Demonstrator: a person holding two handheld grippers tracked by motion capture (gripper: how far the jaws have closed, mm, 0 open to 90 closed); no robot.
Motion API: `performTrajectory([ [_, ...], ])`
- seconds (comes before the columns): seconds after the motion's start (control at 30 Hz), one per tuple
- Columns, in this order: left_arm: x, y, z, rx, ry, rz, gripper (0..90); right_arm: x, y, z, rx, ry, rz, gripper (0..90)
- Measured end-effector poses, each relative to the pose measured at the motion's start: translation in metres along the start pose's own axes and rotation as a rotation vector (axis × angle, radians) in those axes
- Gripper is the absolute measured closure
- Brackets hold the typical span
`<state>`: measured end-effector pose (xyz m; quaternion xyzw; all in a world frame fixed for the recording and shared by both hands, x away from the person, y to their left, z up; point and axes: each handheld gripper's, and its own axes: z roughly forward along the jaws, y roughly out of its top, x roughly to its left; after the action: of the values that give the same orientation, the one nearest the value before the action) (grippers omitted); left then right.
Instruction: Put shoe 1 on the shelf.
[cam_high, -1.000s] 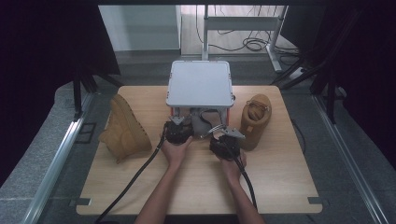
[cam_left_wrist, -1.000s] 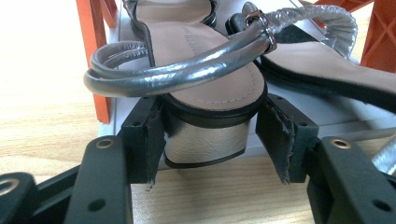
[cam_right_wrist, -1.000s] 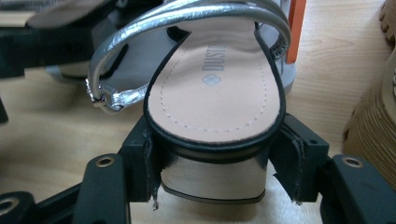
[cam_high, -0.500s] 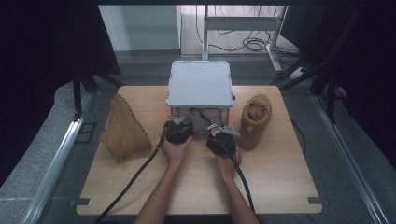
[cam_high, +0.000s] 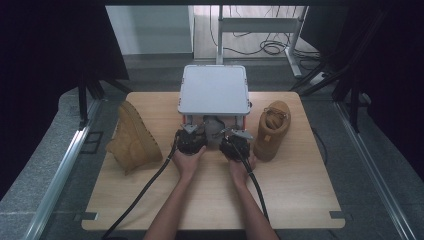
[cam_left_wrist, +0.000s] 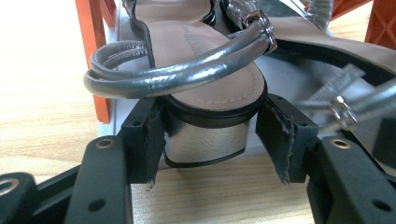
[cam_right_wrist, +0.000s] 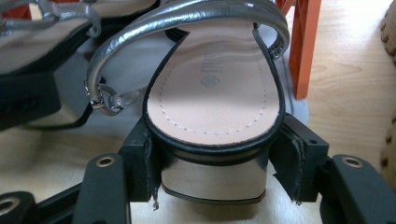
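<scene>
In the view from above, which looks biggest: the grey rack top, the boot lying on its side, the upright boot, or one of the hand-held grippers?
1. Grey rack top, clearly largest.
2. Boot lying on its side.
3. Upright boot; it looks smaller, but it is seen partly end-on, so the two boots may match.
4. Left gripper, smallest, about the same as the right gripper.

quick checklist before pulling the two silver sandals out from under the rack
1. Left hand-held gripper straddles the left sandal's heel: ok.
2. Left pads pressing the heel: not ok, a gap shows on one side.
3. Right hand-held gripper straddles the right sandal's heel: ok.
4. Right pads pressing the heel: cannot tell, they sit very close.
5. Ankle straps free of the orange rack legs: cannot tell.
6. Bare table in front of the hands for setting down: ok.
</scene>
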<state>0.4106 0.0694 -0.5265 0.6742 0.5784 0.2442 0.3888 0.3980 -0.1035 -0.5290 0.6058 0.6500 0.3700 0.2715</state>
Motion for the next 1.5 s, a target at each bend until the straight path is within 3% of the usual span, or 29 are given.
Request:
performTrajectory([
  [0.97,0.001,0.000,0.000,0.004,-0.002,0.003,43.1,0.008,0.019,0.039,0.000,-0.035,-0.032,39.0],
  [1.33,0.000,0.000,0.000,0.000,0.001,-0.001,43.0,0.006,0.018,0.040,0.003,0.002,-0.032,37.0],
  [1.5,0.002,0.001,-0.003,-0.007,-0.015,-0.015,41.6,0.001,0.017,0.030,-0.001,0.069,0.006,23.8],
])
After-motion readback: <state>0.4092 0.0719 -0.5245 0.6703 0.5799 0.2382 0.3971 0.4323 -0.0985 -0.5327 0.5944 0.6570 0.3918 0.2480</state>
